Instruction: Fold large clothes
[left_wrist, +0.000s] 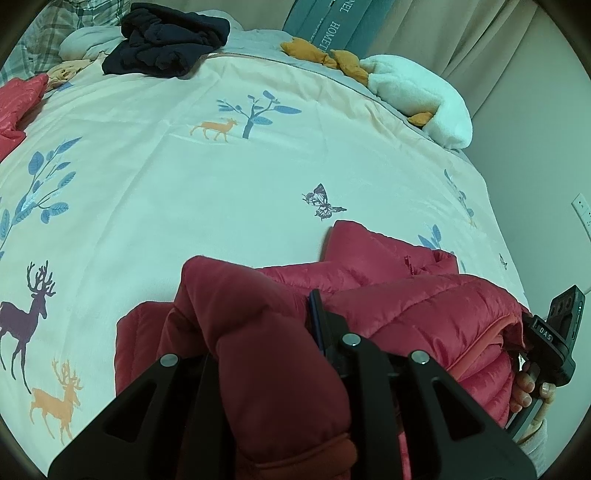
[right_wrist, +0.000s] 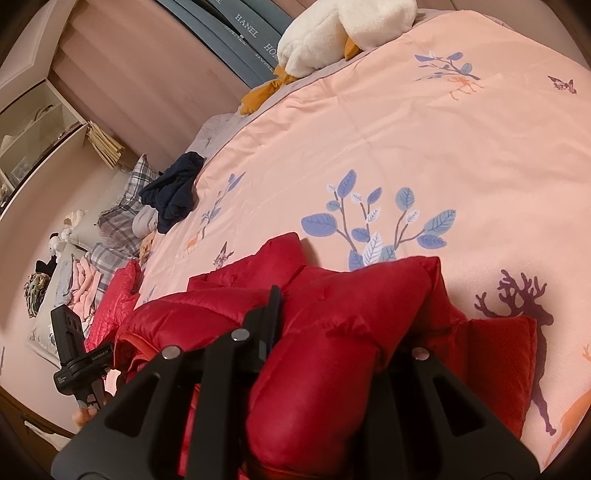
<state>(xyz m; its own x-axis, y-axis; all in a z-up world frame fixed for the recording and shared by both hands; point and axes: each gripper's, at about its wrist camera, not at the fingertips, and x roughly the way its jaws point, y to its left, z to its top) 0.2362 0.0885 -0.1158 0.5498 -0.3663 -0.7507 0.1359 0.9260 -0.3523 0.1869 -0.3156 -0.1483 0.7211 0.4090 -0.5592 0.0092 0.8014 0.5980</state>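
Note:
A red quilted puffer jacket (left_wrist: 399, 295) lies bunched at the near edge of a bed covered in a pale deer-and-leaf print (left_wrist: 184, 177). My left gripper (left_wrist: 258, 310) is shut on a thick fold of it. Only its right finger (left_wrist: 318, 317) shows, since the fabric bulges over the other. In the right wrist view the same jacket (right_wrist: 332, 332) fills my right gripper (right_wrist: 343, 317), shut on another fold, with the left finger (right_wrist: 274, 310) visible. Each view catches the other gripper's housing (left_wrist: 554, 332) (right_wrist: 74, 350) at the jacket's far end, held by a hand (left_wrist: 528, 391).
A dark navy garment heap (left_wrist: 170, 40) lies at the bed's far side, near plaid pillows (left_wrist: 74, 22). A white plush toy with orange parts (left_wrist: 417, 96) sits far right. Another red garment (left_wrist: 18, 107) lies at the left edge. A wall with a socket (left_wrist: 581, 214) borders the right.

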